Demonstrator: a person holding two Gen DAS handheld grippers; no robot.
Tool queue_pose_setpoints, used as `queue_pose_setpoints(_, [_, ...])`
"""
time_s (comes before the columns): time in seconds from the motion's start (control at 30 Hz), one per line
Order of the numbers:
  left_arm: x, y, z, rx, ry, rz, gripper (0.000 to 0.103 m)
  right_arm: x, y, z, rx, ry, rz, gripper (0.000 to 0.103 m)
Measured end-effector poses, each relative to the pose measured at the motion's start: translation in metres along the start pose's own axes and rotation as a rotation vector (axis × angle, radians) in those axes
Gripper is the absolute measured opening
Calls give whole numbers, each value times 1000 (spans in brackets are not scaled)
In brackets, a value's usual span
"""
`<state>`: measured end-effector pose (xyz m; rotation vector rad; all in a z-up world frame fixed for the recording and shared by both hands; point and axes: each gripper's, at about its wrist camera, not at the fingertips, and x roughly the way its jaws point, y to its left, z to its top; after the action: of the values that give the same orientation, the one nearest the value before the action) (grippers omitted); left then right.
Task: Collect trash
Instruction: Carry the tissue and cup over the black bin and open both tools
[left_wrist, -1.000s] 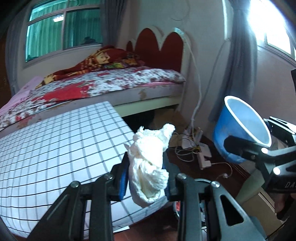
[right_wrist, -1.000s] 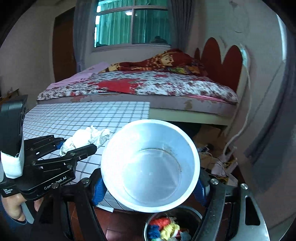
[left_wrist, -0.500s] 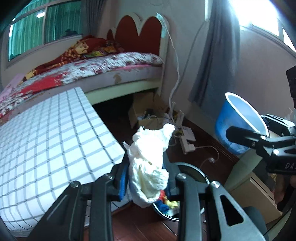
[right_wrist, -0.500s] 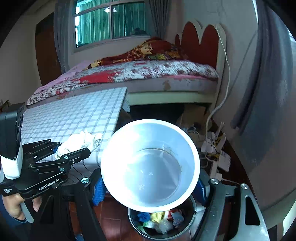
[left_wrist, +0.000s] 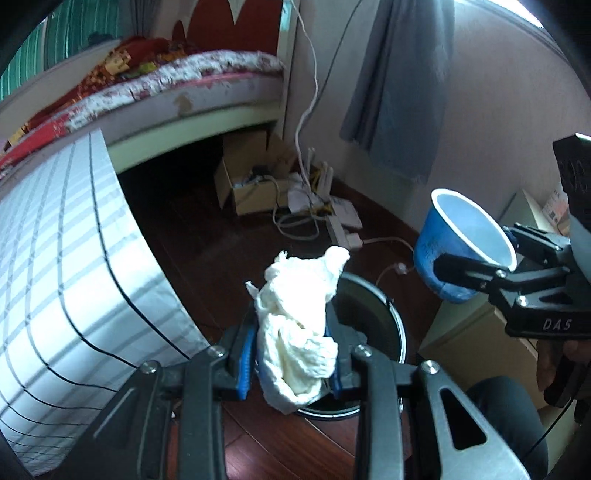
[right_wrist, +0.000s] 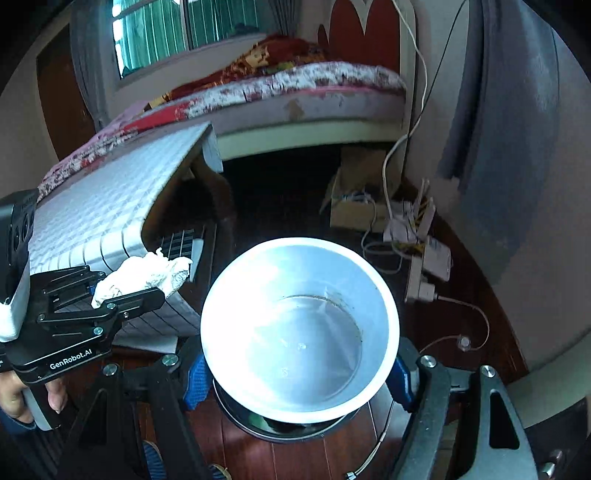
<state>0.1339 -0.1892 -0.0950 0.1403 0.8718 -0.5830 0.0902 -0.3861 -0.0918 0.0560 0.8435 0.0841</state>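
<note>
Bed (left_wrist: 177, 85) with a red-patterned cover fills the far side of the room, a red scalloped headboard (right_wrist: 364, 33) at its end. A checked white surface (left_wrist: 62, 236) stands in front of it, beside dark wooden floor (left_wrist: 207, 236). A round dark bin (left_wrist: 373, 314) sits on that floor, directly below both tools. The right claw (right_wrist: 297, 373) grips a blue cup (left_wrist: 458, 243) with a white inside, its pads pressed against the cup's sides and its mouth tilted over the bin. The left claw (left_wrist: 291, 363), narrowly set, clamps a crumpled white tissue (left_wrist: 299, 325) above the bin's near rim. A cardboard box (left_wrist: 247, 184) and tangled cables (left_wrist: 314, 206) lie by the wall.
</note>
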Motion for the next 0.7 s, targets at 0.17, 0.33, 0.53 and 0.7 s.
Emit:
queue_pose_setpoints(0.17, [18,1,-11,-27,45,-15,33,20,-2,-8,-26,46,10,77])
queue_pose_setpoints(0.33, [47,3,-22,-38,104,-36,34,46,-3,-17,-67,90,21,77])
queue_pose_setpoints(0.53, [80,5,-31,-47,154,-76,34,87,-1,-30,-143,177,33,77])
queue_pose_setpoints(0.7, [104,4,-35,-37,192,-118,50,114,0,-39,-224,233,46,77])
